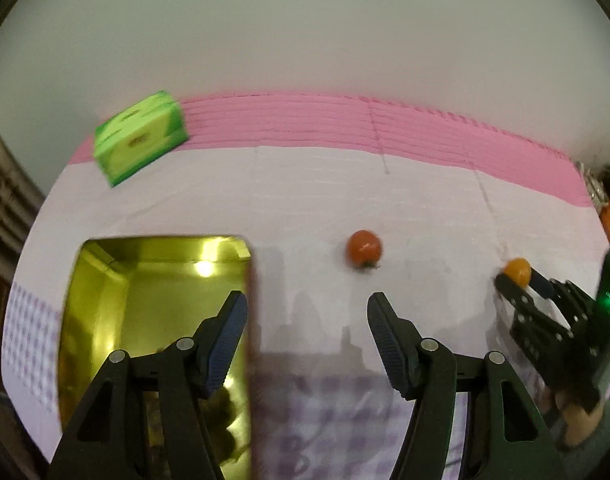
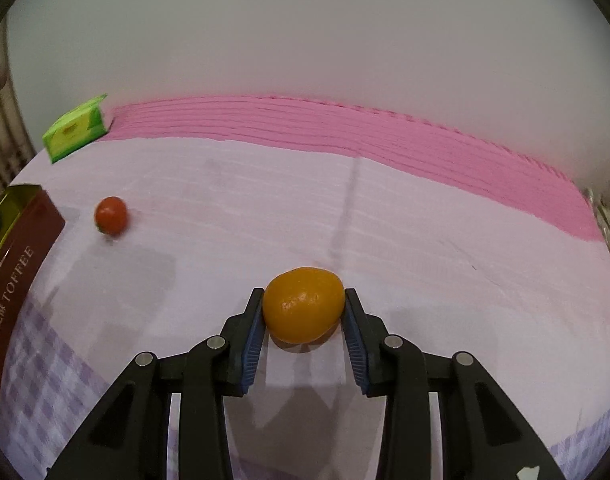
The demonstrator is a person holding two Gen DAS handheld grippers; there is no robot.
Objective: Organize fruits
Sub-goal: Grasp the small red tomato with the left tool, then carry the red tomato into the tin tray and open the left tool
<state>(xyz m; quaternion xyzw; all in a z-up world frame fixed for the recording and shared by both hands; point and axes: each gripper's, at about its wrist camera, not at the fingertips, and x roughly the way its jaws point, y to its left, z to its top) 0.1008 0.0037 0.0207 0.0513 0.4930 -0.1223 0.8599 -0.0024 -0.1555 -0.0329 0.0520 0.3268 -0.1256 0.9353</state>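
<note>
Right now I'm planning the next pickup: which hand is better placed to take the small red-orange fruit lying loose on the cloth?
Left. Its tool is open and empty, with the small red-orange fruit just ahead. The right tool is shut on the yellow-orange oval fruit.

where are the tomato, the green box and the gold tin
tomato (image 1: 364,249): left wrist view, middle of its red skin
green box (image 1: 141,140): left wrist view, middle of its near face
gold tin (image 1: 105,280): left wrist view, shiny inner wall on its left side
</note>
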